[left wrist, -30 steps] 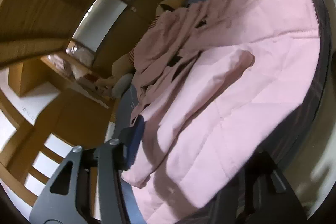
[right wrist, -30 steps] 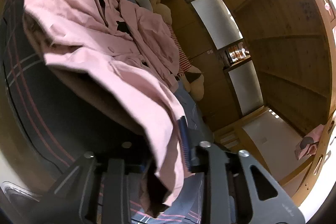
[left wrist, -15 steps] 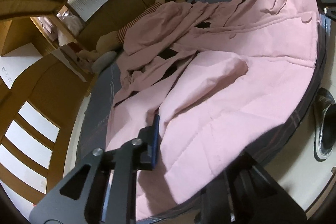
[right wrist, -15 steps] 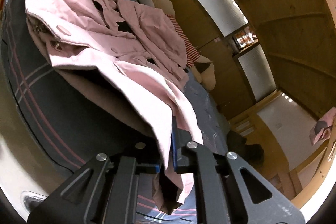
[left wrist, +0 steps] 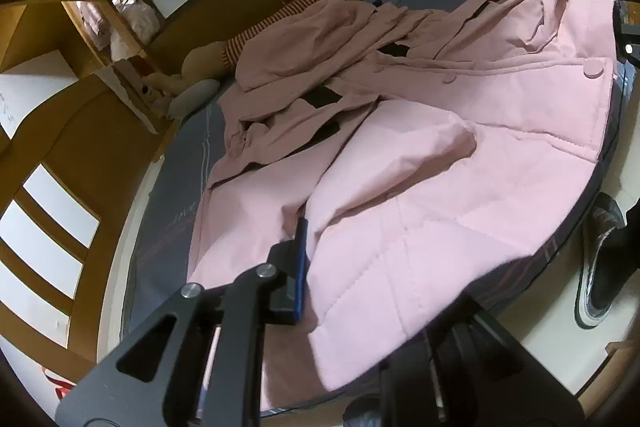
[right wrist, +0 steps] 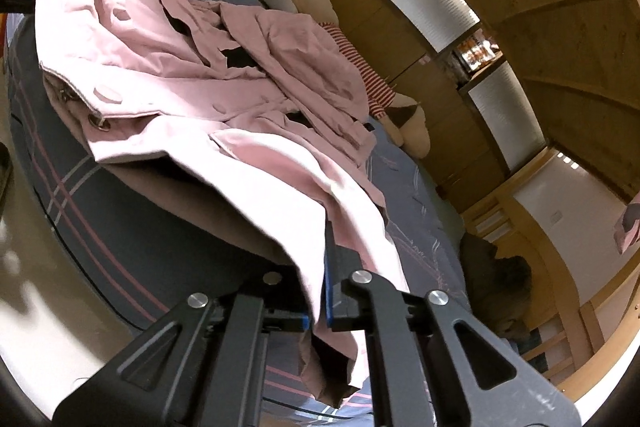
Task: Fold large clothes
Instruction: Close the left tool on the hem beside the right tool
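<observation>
While one pink coat (left wrist: 460,155) lies spread across the bed (left wrist: 172,227), each of the two tools pinches its hem: the left hand-held gripper (left wrist: 360,279) clamps the quilted edge right at its fingers, and the right hand-held gripper (right wrist: 320,291) is clenched on a drooping corner. Beyond the coat lies one striped plush toy (right wrist: 372,87).

Right tool (right wrist: 318,291) clamped tight on fabric — left tool (left wrist: 360,279) likewise, fingers spread wider.

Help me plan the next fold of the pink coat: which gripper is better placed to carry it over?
Probably the right gripper: shut on the pink coat's hem. The left's grip is unclear.
</observation>
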A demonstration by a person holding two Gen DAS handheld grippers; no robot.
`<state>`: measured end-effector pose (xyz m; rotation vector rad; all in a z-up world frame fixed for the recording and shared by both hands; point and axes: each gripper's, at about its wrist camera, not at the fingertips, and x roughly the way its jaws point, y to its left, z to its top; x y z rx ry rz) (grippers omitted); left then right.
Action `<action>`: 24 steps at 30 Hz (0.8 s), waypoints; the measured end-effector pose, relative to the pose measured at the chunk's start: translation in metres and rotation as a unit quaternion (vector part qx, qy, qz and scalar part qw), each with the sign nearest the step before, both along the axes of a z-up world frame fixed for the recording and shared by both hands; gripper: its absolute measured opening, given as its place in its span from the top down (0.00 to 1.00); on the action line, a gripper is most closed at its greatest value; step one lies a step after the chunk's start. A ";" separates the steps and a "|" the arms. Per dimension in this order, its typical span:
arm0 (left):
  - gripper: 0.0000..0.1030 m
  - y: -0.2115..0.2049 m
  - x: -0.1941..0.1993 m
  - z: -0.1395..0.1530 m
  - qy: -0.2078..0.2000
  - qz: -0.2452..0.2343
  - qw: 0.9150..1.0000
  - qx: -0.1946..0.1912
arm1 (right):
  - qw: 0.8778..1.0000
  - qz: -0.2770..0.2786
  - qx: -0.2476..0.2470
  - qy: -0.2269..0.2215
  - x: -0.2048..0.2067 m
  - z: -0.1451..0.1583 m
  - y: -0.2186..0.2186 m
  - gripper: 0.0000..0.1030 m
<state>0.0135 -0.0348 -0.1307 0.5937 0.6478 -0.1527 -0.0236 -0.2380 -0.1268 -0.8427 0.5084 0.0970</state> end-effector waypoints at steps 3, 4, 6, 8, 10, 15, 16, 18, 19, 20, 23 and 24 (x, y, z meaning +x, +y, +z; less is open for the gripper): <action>0.88 0.002 0.000 0.003 0.003 0.005 1.000 -0.008 | 1.000 -0.006 0.016 0.005 0.002 0.003 -0.003 0.95; 0.88 0.002 0.000 0.005 0.004 0.007 1.000 -0.011 | 1.000 -0.007 0.021 0.005 0.002 0.004 -0.003 0.95; 0.88 0.001 -0.001 0.008 0.005 0.008 1.000 -0.015 | 0.999 -0.012 0.039 0.002 0.003 0.009 -0.006 0.95; 0.88 0.001 -0.002 0.016 -0.001 0.009 1.000 -0.022 | 0.998 -0.015 0.056 0.004 0.007 0.017 -0.007 0.95; 0.88 0.002 -0.003 0.025 -0.006 0.015 0.999 -0.037 | 0.997 -0.015 0.077 -0.004 0.010 0.029 -0.006 0.95; 0.88 0.012 0.002 0.043 -0.011 0.033 0.996 -0.082 | 0.991 -0.017 0.129 -0.023 0.015 0.053 -0.004 0.96; 0.88 0.013 0.003 0.047 -0.012 0.036 0.995 -0.091 | 0.990 -0.017 0.136 -0.025 0.016 0.056 -0.005 0.96; 0.89 0.015 0.004 0.052 -0.017 0.040 0.994 -0.104 | 0.988 -0.017 0.150 -0.025 0.020 0.061 -0.005 0.96; 0.89 0.016 0.005 0.055 -0.021 0.042 0.992 -0.113 | 0.987 -0.017 0.161 -0.026 0.021 0.064 -0.006 0.96; 0.89 0.018 0.006 0.056 -0.025 0.045 0.991 -0.122 | 0.986 -0.016 0.166 -0.028 0.022 0.066 -0.006 0.96; 0.89 0.021 0.010 0.064 -0.036 0.047 0.988 -0.146 | 0.981 -0.019 0.188 -0.033 0.026 0.069 -0.010 0.96; 0.89 0.022 0.011 0.066 -0.041 0.047 0.986 -0.152 | 0.978 -0.022 0.203 -0.035 0.028 0.071 -0.013 0.96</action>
